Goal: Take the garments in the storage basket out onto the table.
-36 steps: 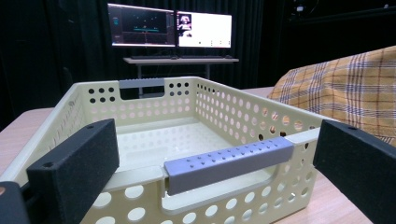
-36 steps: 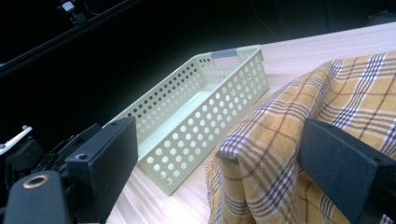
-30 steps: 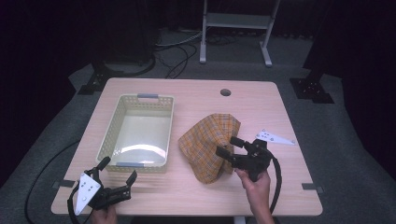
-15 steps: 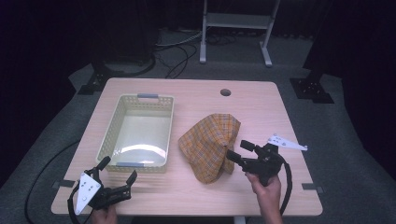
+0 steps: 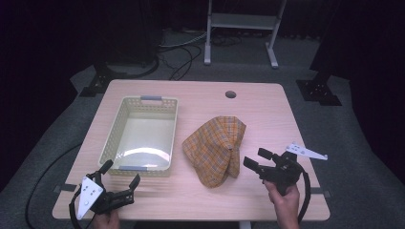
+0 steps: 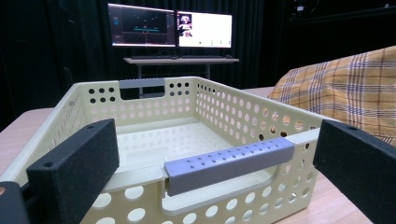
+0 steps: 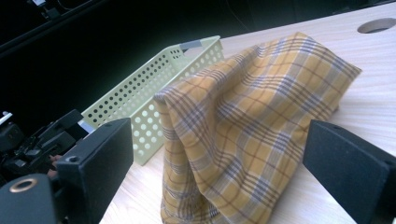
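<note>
1. The yellow plaid cloth lies crumpled in a loose heap on the wooden surface, right of centre, part of it standing up in a soft peak.
2. Just left of the cloth sits a pale perforated basket, empty, with grey handles on its near and far rims; cloth and basket lie close but apart.
3. My right tongs hang just beside the cloth's near right edge, jaws spread wide and holding nothing; in the right gripper view the cloth lies between and beyond the two black jaws, not touched.
4. My left tongs sit at the near left corner, just in front of the basket, also wide open and empty; in the left gripper view the basket's near grey handle lies between the jaws.
5. Beyond the surface stand two lit monitors on a stand.
</note>
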A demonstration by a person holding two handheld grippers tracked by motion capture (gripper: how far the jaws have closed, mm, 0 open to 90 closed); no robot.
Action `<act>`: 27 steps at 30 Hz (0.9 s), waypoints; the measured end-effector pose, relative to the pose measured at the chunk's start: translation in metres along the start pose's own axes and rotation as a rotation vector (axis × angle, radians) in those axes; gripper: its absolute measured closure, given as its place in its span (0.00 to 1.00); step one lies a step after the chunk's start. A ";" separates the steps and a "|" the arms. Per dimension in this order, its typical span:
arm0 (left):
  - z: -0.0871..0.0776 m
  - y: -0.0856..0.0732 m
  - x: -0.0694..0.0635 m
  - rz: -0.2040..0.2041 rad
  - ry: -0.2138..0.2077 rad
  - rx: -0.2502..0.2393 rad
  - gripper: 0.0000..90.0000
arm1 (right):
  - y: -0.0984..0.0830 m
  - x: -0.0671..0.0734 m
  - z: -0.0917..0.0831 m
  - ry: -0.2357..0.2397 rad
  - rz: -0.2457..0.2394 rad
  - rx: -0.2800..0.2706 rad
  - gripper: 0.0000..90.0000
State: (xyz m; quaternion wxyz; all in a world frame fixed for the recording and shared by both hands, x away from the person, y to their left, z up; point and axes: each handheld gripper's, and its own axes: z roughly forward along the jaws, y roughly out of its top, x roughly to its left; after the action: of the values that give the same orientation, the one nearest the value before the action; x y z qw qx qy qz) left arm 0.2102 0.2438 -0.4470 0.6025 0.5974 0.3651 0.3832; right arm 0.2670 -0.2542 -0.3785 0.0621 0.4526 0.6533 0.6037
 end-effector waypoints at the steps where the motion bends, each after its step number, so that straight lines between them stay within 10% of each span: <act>1: 0.000 0.000 0.000 0.000 0.000 0.000 0.00 | -0.001 -0.001 -0.001 -0.004 -0.001 0.001 0.09; 27: 0.000 0.000 0.000 0.001 0.000 0.001 0.00 | -0.012 -0.015 -0.023 -0.062 0.002 0.033 0.09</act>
State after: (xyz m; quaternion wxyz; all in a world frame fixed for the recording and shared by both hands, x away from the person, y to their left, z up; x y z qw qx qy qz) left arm 0.2102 0.2437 -0.4470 0.6022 0.5977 0.3649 0.3833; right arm 0.2551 -0.2788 -0.3900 0.0744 0.4727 0.6606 0.5785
